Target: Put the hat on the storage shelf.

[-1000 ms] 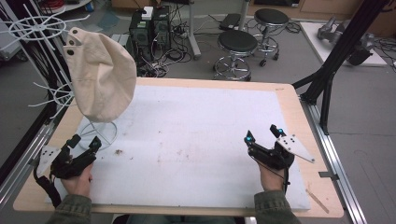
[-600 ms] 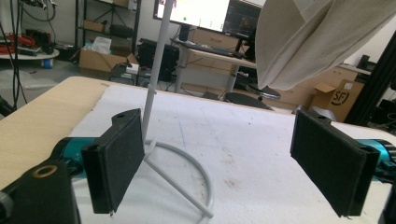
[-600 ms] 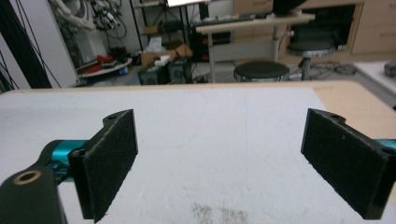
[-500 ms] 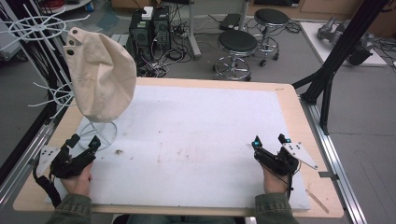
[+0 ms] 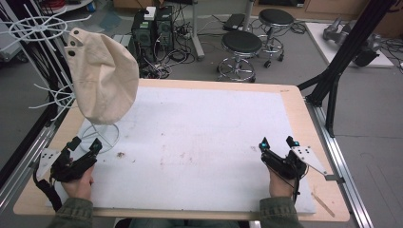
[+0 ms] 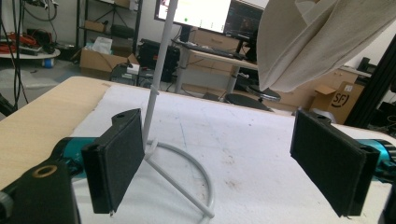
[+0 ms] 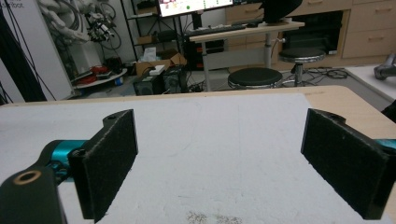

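A cream cloth hat (image 5: pixel 102 78) hangs on a white wire stand (image 5: pixel 101 137) at the table's left side. In the left gripper view the hat (image 6: pixel 317 42) droops from the top right and the stand's pole (image 6: pixel 158 74) rises between the jaws, farther off. My left gripper (image 5: pixel 84 145) rests open near the front left corner, just short of the stand's ring base. Over at the front right, my right gripper (image 5: pixel 278 141) is open too, with bare white mat (image 7: pixel 224 149) between its jaws.
A white foam mat (image 5: pixel 190 142) covers most of the wooden table (image 5: pixel 290 97). Beyond the far edge stand two round stools (image 5: pixel 242 45), computer towers (image 5: pixel 152 28) and cables. A black frame leg (image 5: pixel 332 90) rises at the right edge.
My right gripper has drawn back toward the front edge and slightly right. The left gripper, hat and stand have stayed put.
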{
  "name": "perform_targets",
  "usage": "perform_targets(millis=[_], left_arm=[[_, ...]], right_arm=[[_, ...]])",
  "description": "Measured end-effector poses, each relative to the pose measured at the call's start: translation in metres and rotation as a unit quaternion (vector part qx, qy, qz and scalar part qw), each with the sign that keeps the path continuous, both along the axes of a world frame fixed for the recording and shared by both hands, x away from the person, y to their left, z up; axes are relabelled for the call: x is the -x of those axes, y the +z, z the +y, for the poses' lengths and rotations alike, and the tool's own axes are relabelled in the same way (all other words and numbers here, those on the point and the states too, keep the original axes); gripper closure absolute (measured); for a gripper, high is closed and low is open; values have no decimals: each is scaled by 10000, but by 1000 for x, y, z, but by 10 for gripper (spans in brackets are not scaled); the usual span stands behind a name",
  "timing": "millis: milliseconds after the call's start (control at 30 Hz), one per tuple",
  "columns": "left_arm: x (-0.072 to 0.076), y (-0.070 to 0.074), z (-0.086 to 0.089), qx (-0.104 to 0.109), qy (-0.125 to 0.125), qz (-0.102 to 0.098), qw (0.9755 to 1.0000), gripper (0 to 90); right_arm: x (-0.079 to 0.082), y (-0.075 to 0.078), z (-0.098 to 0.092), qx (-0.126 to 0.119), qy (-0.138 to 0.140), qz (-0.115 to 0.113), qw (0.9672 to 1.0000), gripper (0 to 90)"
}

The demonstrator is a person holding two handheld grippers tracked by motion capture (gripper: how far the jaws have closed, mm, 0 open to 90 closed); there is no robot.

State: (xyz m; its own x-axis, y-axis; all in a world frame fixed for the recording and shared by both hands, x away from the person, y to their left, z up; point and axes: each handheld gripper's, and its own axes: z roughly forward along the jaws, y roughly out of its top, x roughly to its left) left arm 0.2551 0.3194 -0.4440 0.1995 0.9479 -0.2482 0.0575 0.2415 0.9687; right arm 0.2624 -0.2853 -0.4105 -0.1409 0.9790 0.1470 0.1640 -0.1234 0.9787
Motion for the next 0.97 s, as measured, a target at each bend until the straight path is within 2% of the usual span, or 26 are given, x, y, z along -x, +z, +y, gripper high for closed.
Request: perform_targets(millis=[967], left_arm=[[-1,-1,1,65,-9,30,10000,178]], right_arm=[[-1,-1,1,-11,57,91,9999,101]])
